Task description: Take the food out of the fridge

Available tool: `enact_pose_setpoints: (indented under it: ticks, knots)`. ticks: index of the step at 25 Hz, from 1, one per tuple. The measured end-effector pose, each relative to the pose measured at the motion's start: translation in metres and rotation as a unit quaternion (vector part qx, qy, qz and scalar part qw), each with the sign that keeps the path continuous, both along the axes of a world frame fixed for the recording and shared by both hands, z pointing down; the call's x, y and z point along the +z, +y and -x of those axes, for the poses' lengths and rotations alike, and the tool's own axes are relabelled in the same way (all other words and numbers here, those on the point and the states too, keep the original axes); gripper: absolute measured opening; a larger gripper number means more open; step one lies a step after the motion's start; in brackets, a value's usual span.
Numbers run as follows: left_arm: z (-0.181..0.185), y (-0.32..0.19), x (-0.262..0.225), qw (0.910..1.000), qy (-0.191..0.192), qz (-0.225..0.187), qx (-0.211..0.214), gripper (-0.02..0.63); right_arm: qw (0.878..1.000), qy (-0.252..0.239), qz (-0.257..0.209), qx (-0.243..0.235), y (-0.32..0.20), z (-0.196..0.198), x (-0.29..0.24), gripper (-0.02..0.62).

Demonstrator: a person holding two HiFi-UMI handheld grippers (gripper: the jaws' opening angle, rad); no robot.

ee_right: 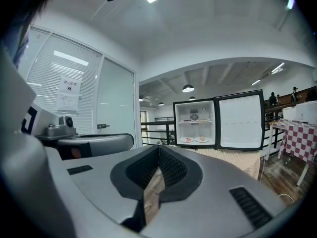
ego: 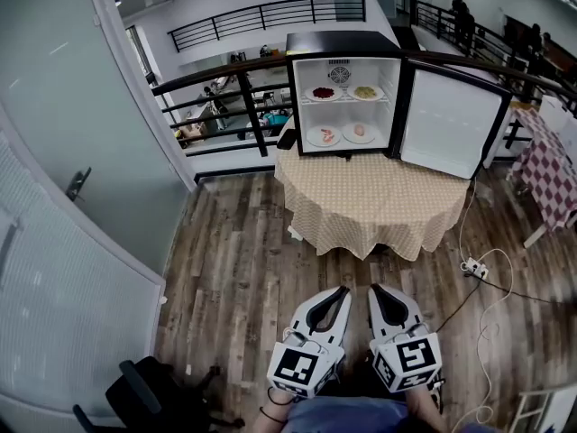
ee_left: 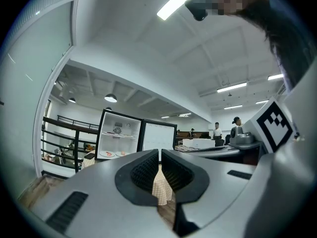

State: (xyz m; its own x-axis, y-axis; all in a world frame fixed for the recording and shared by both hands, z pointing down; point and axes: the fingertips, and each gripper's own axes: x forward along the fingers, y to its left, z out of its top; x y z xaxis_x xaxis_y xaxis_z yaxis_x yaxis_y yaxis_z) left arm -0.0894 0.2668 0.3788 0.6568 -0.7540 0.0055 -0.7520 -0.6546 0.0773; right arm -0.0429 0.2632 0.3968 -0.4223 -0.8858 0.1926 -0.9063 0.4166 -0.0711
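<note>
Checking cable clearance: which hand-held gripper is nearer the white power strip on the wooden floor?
Right. The white power strip lies off to the right of the right hand-held gripper; the left hand-held gripper sits on its far side.

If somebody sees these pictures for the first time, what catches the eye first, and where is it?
The small fridge stands wide open on the round table ahead, with four plates of food on its two shelves. Low in the head view, the left gripper and the right gripper point toward it side by side, both shut and empty.
</note>
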Motion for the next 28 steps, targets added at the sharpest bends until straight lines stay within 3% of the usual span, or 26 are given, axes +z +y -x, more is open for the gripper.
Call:
enact_pose_setpoints:
  ticks: [12, 28]
  knots:
    - [-0.018, -0.067, 0.007, 0.9999, -0.003, 0.01, -0.01, 0.017, 1.0, -0.008, 0.005, -0.005, -0.068, -0.021, 0.01, 0.017]
    - [-0.111, -0.212, -0.002, 0.9985, -0.004, 0.007, -0.053, 0.017, 0.999, -0.015, 0.003, -0.041, -0.218, -0.113, -0.006, 0.017]
